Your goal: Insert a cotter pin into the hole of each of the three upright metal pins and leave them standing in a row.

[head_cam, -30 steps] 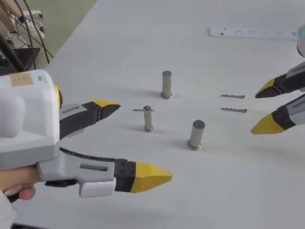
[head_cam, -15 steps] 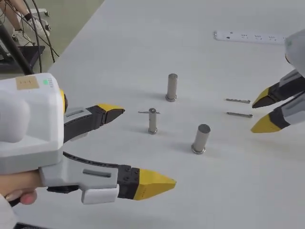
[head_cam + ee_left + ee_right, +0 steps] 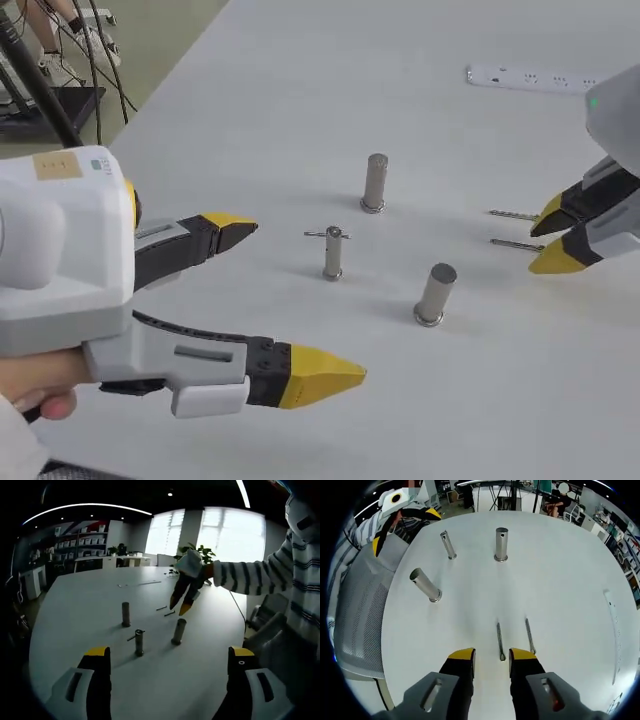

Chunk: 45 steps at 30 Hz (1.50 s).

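A rear pin, a left pin with a cotter pin through it and a near pin stand on the surface. Two loose cotter pins lie side by side to their right, a power strip far behind.

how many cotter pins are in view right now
3. One cotter pin sits through the middle metal pin. Two loose cotter pins lie side by side on the table, by the right gripper.

A white table carries three upright metal pins, two loose cotter pins and a power strip.
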Motion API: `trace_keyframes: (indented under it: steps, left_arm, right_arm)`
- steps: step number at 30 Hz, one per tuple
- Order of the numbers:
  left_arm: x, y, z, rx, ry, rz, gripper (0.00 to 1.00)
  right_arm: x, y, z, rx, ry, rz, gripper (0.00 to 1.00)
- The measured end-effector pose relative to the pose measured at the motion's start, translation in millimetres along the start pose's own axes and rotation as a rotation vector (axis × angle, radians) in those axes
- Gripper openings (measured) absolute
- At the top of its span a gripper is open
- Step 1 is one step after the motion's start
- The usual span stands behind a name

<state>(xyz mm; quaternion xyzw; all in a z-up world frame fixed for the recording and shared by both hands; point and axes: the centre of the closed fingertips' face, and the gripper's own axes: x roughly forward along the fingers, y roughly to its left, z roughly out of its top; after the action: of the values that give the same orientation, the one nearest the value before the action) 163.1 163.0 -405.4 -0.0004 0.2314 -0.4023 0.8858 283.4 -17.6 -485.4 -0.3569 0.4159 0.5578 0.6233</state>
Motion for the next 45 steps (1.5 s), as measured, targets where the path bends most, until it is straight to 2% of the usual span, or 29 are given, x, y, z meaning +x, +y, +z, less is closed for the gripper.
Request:
trace_keyframes:
  steps: [22,27,32,39,45]
  left_arm:
    - [-4.0,-1.4,2.7,0.002,-0.015,0.005,0.95]
    - [-4.6,-0.9,2.5,0.009,-0.011,0.006,0.95]
    - [-4.5,-0.7,3.3,0.009,-0.012,0.011,0.95]
    - [-4.0,-0.6,2.8,0.015,-0.009,0.012,0.94]
    - [-3.7,-0.3,4.9,0.017,-0.014,0.011,0.94]
  right_arm:
    - [8.7,-14.4,-4.8,-0.015,0.046,-0.014,0.08]
    - [9.6,-19.2,-5.3,-0.054,0.066,-0.037,0.04]
    - [10.3,-15.7,-4.7,-0.068,0.075,-0.048,0.01]
    - [11.9,-17.8,-2.5,-0.146,0.089,-0.055,0.00]
    - [11.5,-18.7,-2.1,-0.097,0.070,-0.043,0.00]
